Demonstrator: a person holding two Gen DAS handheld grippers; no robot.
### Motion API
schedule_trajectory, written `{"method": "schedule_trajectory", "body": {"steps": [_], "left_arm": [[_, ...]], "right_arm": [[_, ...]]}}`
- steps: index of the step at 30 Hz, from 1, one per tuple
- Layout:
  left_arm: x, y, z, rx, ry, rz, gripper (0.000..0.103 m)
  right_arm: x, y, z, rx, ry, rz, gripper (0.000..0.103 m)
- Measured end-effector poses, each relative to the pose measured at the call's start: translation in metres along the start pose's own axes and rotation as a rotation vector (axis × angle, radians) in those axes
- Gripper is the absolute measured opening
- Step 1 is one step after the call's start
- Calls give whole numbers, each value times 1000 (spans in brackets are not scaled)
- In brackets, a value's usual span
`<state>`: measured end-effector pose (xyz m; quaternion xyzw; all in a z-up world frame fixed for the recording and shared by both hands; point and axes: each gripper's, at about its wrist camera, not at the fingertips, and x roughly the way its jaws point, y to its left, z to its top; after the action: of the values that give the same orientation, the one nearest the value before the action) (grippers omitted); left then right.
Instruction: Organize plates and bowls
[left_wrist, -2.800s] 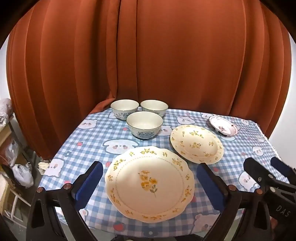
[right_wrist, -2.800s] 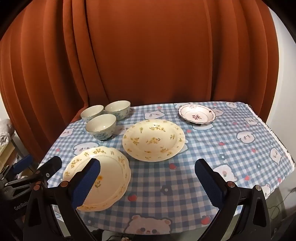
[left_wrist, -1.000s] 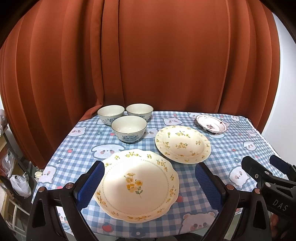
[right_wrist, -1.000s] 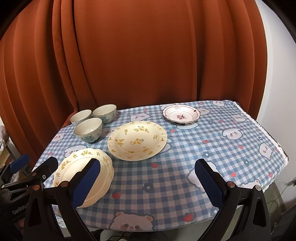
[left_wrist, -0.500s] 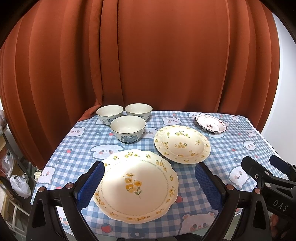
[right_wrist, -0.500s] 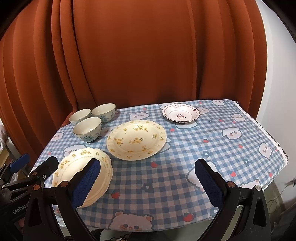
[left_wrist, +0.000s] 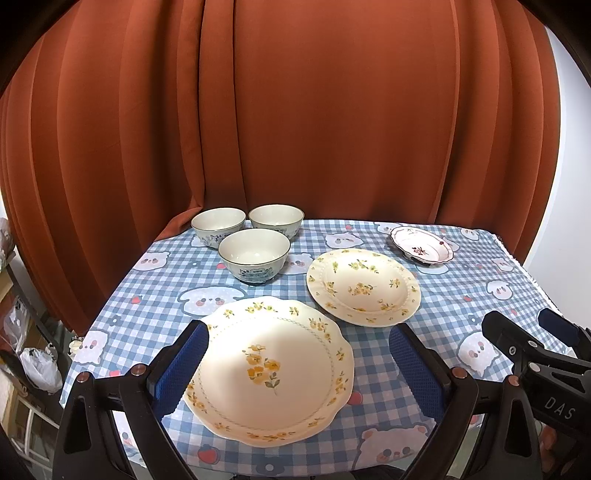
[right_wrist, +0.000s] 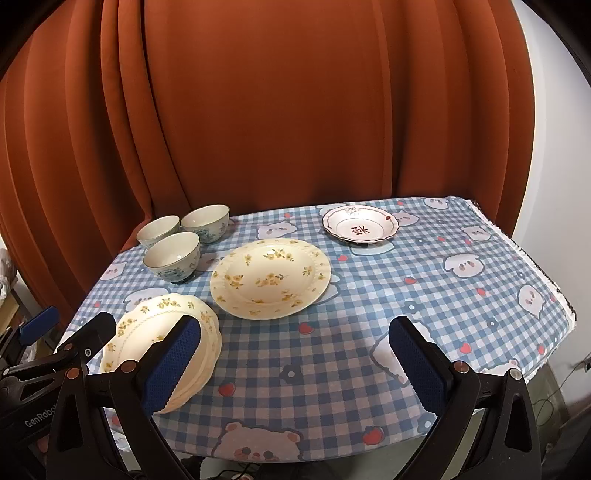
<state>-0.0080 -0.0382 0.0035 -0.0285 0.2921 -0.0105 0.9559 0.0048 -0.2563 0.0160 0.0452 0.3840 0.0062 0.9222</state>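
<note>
An orange curtain (left_wrist: 295, 110) fills the upper frame behind the desk (right_wrist: 424, 295) in its checked cloth. Lower centre lies the scalloped plate (left_wrist: 269, 369), the round plate (left_wrist: 364, 286) up right of it. Three bowls (left_wrist: 255, 254) cluster mid-left; a small dish (left_wrist: 423, 244) sits far right. Left tool (left_wrist: 295, 369) and right tool (right_wrist: 295, 365) — both gape wide, empty.

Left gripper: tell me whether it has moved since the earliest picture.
Yes. The left gripper has pulled back and up from the table: the scalloped plate and the bowls look smaller, and more curtain shows above them.
</note>
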Motion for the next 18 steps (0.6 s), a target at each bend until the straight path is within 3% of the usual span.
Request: {"method": "schedule_trajectory", "body": {"steps": [6,18], "left_arm": [[4,-4,-4,6,21,21,98],[28,22,3,-38,100,65,98]], "right_arm": [[4,-2,0,8,8,7,103],[43,19,7,25,128,45,102]]}}
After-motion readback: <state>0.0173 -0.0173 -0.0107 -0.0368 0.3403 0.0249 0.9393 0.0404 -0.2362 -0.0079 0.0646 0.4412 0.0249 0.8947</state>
